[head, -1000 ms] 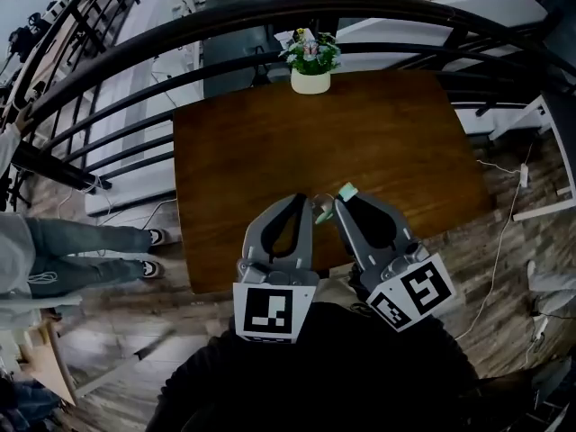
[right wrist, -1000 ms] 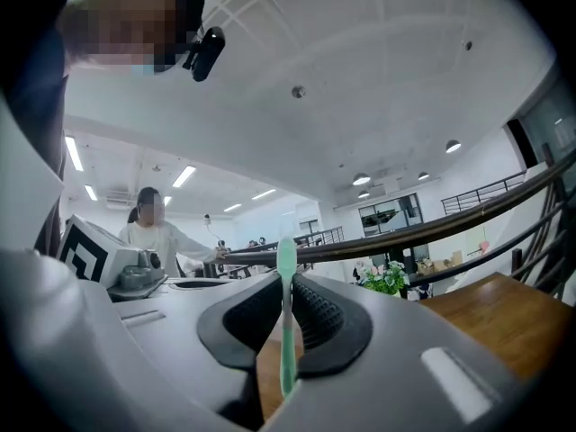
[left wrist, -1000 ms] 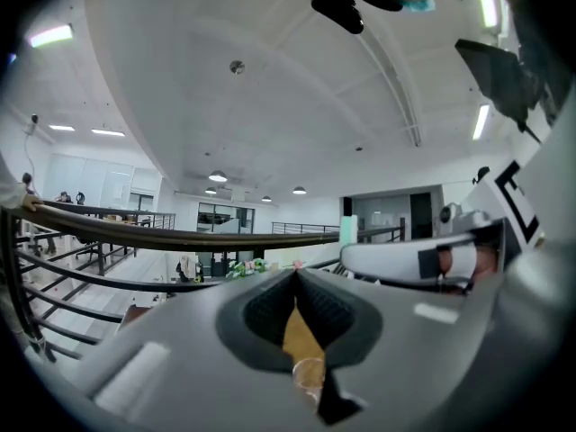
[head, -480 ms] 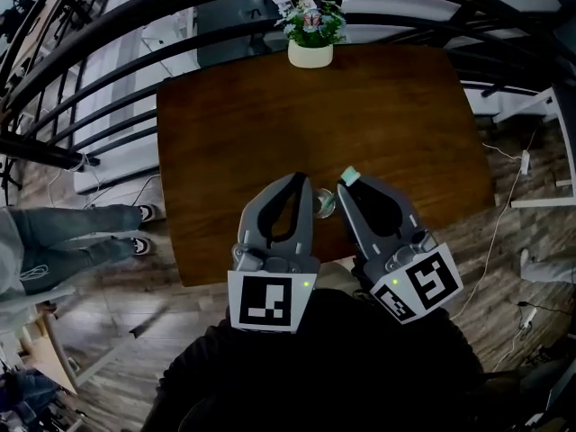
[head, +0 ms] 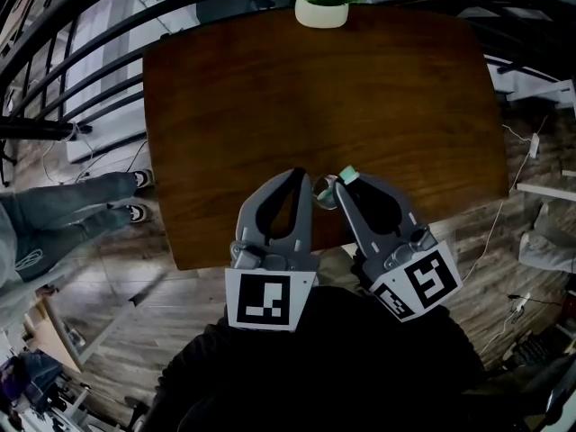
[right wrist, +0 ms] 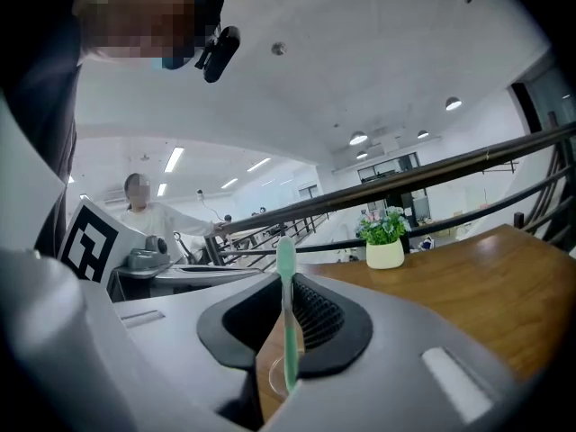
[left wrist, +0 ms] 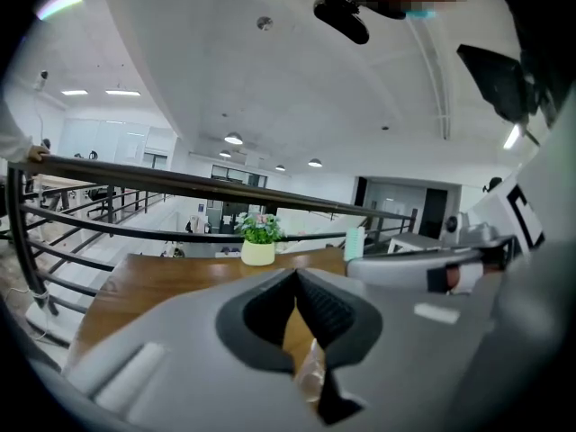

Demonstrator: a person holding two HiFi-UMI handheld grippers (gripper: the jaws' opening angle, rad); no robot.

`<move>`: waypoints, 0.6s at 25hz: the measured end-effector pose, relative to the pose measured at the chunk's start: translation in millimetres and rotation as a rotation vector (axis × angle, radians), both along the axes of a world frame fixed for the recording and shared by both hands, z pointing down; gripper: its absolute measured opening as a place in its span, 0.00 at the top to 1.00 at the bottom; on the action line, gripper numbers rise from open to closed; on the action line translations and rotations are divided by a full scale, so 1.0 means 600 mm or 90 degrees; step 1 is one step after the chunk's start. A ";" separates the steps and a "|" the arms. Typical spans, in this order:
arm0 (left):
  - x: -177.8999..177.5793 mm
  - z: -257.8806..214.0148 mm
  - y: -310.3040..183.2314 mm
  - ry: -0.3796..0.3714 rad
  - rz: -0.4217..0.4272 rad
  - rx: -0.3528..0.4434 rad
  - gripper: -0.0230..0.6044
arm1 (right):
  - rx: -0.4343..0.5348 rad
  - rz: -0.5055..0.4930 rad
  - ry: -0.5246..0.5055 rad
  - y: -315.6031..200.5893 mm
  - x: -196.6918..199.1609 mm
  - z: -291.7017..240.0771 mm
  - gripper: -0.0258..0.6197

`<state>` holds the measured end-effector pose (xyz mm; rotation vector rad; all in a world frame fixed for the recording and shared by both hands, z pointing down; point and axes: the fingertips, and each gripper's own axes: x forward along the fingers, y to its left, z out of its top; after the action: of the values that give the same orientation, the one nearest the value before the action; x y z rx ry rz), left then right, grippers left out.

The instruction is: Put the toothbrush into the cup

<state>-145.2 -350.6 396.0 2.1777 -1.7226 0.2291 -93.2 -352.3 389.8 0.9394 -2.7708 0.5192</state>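
Note:
A small clear cup [head: 324, 192] stands on the brown wooden table [head: 270, 88] near its front edge, seen from above between the tips of both grippers. My right gripper [head: 345, 184] is shut on a pale green toothbrush [right wrist: 286, 313], held upright with its head [head: 348, 175] on top. Through the right jaws the cup's rim [right wrist: 268, 378] shows low, beside the brush's lower end. My left gripper [head: 301, 176] hovers just left of the cup, jaws together with nothing in them. The cup [left wrist: 311, 369] shows through their lower gap.
A potted plant [head: 322, 7] sits at the table's far edge. Dark curved railings [head: 81, 52] run behind and to the left. A person in jeans [head: 72, 205] stands on the floor at the left, and another in white [right wrist: 144, 207] is by the railing.
Both grippers have sunk together toward the table's front edge above the cup. The table looks larger and the plant has slid up the head view. The toothbrush stays gripped.

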 end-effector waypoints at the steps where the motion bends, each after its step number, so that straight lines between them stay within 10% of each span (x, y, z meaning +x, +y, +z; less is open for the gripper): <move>1: -0.005 0.007 0.000 0.001 -0.002 -0.007 0.95 | -0.008 -0.001 0.001 0.001 -0.005 0.008 0.90; 15: 0.011 0.041 0.004 -0.004 0.018 -0.043 0.95 | -0.063 0.003 0.021 0.010 0.000 0.055 0.88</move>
<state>-138.6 -348.3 420.6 2.1569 -1.6637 0.2967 -93.2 -346.4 423.1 0.9238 -2.6866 0.6296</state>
